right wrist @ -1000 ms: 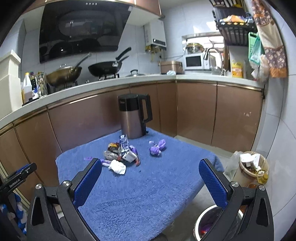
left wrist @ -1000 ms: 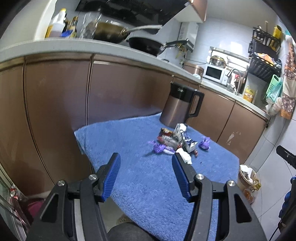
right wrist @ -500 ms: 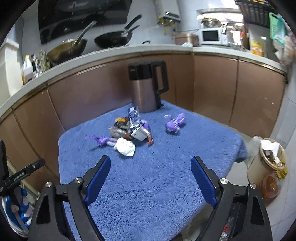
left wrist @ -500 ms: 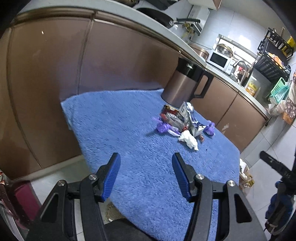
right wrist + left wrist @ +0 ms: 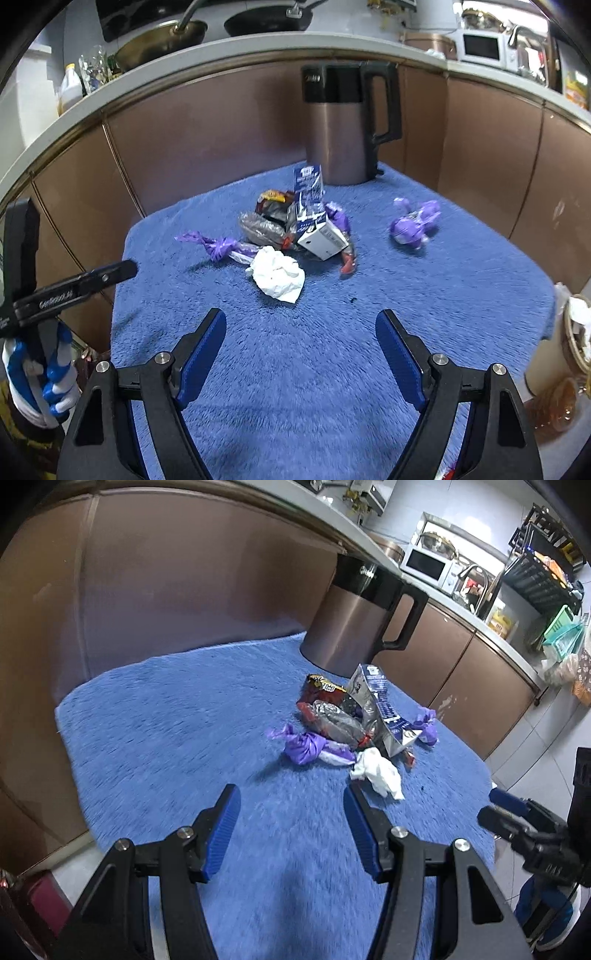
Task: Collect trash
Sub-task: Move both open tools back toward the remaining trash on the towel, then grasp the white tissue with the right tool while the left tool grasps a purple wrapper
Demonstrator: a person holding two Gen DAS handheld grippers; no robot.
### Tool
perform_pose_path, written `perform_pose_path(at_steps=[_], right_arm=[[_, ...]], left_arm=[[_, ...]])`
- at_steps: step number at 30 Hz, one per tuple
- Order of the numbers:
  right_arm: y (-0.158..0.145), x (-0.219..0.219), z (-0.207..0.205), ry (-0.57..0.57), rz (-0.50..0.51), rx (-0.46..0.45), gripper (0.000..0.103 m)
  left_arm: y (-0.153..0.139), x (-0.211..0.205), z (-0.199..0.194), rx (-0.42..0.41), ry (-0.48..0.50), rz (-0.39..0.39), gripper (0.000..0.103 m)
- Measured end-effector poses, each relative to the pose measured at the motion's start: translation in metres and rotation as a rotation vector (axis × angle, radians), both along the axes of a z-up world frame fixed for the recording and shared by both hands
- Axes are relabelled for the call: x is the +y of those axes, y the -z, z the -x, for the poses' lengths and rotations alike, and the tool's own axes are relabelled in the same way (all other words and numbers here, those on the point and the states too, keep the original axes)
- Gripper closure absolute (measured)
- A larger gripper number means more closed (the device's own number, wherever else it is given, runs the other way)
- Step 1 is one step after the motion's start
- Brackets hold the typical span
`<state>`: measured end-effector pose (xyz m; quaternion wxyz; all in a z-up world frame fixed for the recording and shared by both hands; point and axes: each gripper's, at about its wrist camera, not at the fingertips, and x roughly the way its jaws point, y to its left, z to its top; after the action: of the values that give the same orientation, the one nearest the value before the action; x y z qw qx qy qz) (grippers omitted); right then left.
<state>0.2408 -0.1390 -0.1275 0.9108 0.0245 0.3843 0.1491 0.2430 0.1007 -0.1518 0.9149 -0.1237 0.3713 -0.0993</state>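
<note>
Both hand-held grippers — left (image 5: 291, 794), right (image 5: 301, 319) — gape empty above blue-carpeted table (image 5: 461, 295), brown kitchen cabinets (image 5: 229, 129) behind.

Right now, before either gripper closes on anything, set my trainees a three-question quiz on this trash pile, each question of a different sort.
1. True or false: the left gripper already holds a piece of trash.
2. Which piece lies nearest the right gripper?
A. crumpled white tissue
B. small carton
C. lone purple wrapper
3. Fill in: the trash lies on a blue ____, in front of the kettle.

Key: 1 false, both grippers are open and hold nothing; 2 A; 3 towel.
</note>
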Motion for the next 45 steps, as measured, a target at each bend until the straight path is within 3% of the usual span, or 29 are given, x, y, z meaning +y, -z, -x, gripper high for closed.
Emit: perform_pose_path(at_steps=[9,16,21,24,27,32,40,45], right_arm=[[0.03,0.013,-0.059,-0.075,-0.038,0.054,0.025],[0.048,0.036,-0.091,-0.147,-0.042,0.083,0.032],[0.062,0.044,-0.105,-0.16,-0.054,0.101,0.043],[0.069,0.045,-0.108,-0.164,-0.064,0.119,0.054],[0.069,0.045,-0.108,-0.169,-0.075,0.118,0.059],[0.071,0.048,-0.105,-0.176,-0.066,0.12,0.075],[0.066,0.053,-0.098,-0.175,-0.022,0.093,0.084],[0.068,0.063,-0.096,-0.174,0.062,0.097,0.087]], left_arm=[[0.019,-0.02,-0.076,0.044,0.063,-0.01,0.047],[0.041,-0.024,-0.109,0.087,0.087,0.027,0.047],[0.052,-0.026,-0.115,0.107,0.116,0.041,0.049],[0.052,-0.028,-0.116,0.099,0.128,0.045,0.049],[0.056,-0.032,-0.118,0.107,0.133,0.031,0.063],[0.057,-0.038,-0.115,0.091,0.143,0.009,0.068],[0.052,-0.035,-0.108,0.048,0.118,0.001,0.071],[0.053,-0.04,-0.111,0.067,0.121,-0.035,0.071]])
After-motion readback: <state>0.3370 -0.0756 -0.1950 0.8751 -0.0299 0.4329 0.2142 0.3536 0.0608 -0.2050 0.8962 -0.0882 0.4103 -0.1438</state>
